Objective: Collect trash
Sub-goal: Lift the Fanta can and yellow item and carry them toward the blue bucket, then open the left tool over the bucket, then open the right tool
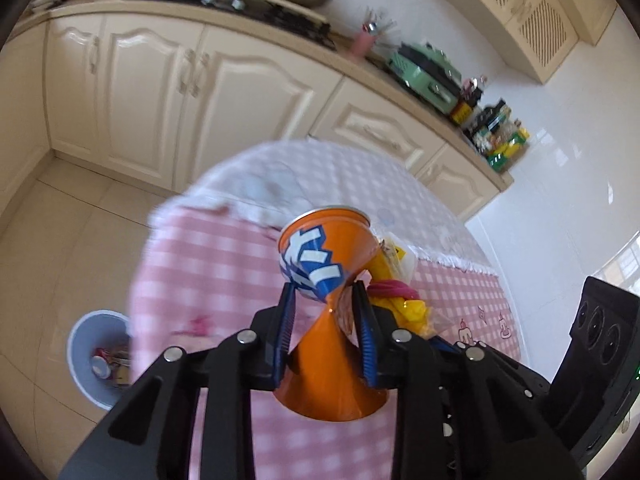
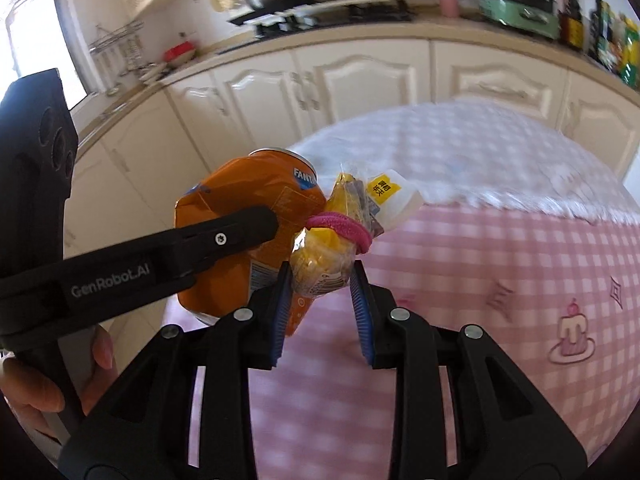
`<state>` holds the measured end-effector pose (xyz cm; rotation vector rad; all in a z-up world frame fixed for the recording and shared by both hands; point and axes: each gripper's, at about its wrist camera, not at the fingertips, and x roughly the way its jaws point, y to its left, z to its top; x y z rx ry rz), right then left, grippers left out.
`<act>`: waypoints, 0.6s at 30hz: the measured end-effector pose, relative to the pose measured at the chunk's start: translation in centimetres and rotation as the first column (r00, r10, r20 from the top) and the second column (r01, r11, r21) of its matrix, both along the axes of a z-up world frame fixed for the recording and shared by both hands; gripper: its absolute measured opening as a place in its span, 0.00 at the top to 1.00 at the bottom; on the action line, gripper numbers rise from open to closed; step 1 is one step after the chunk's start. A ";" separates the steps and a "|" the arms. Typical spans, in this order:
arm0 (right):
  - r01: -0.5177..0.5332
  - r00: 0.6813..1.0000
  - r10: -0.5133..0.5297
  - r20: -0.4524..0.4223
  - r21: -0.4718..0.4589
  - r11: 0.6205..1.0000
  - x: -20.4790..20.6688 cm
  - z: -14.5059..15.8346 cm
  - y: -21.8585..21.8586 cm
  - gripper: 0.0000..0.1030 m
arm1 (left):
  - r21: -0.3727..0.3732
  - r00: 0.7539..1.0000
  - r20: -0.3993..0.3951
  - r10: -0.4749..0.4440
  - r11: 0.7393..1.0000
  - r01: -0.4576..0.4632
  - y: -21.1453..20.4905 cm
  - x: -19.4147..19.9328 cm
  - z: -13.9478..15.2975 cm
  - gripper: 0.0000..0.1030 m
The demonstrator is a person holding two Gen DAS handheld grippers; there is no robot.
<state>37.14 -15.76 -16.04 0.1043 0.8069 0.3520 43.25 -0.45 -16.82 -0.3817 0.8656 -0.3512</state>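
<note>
Left gripper [image 1: 324, 292] pinches crushed orange can [image 1: 320, 256]; right gripper [image 2: 320, 276] pinches yellow snack bag [image 2: 320, 256]

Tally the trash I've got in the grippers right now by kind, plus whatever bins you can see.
Crushed orange can, pinched in the left gripper: 1
Yellow snack bag tied with a pink band, in the right gripper: 1
Bin on the floor beside the table, with trash inside: 1
Total: 3

Bright daylight floods in from a window [image 2: 28, 40] — blown out white. Strong fisheye bending at the edges; cabinets [image 1: 160, 92] and countertop [image 2: 360, 28] smear with motion blur.
</note>
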 end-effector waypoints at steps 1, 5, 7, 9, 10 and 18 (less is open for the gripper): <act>-0.019 1.000 0.019 0.008 0.008 1.000 -0.3 0.4 0.9 0.72 | 0.001 1.000 0.011 0.028 1.000 -0.028 1.8 -1.0 0.6 0.73; -0.116 0.992 0.115 0.049 0.022 0.993 -2.3 1.9 6.1 0.72 | 0.031 0.992 0.051 0.119 0.992 -0.121 7.9 -4.3 2.0 0.73; -0.170 0.984 0.168 0.059 0.025 0.985 -3.1 2.2 9.3 0.72 | 0.062 0.984 0.066 0.167 0.983 -0.171 10.8 -5.9 2.3 0.73; -0.225 0.972 0.223 0.066 0.025 0.974 -3.9 2.1 12.9 0.72 | 0.117 0.968 0.074 0.240 0.962 -0.248 14.1 -7.8 2.1 0.73; -0.245 0.968 0.243 0.062 0.026 0.969 -4.1 1.9 14.3 0.72 | 0.137 0.961 0.074 0.265 0.952 -0.273 15.5 -8.5 1.9 0.73; -0.387 0.922 0.386 -0.028 -0.042 0.921 -5.6 -3.6 25.9 0.72 | 0.190 0.906 -0.069 0.417 0.898 -0.398 26.0 -11.6 -5.3 0.73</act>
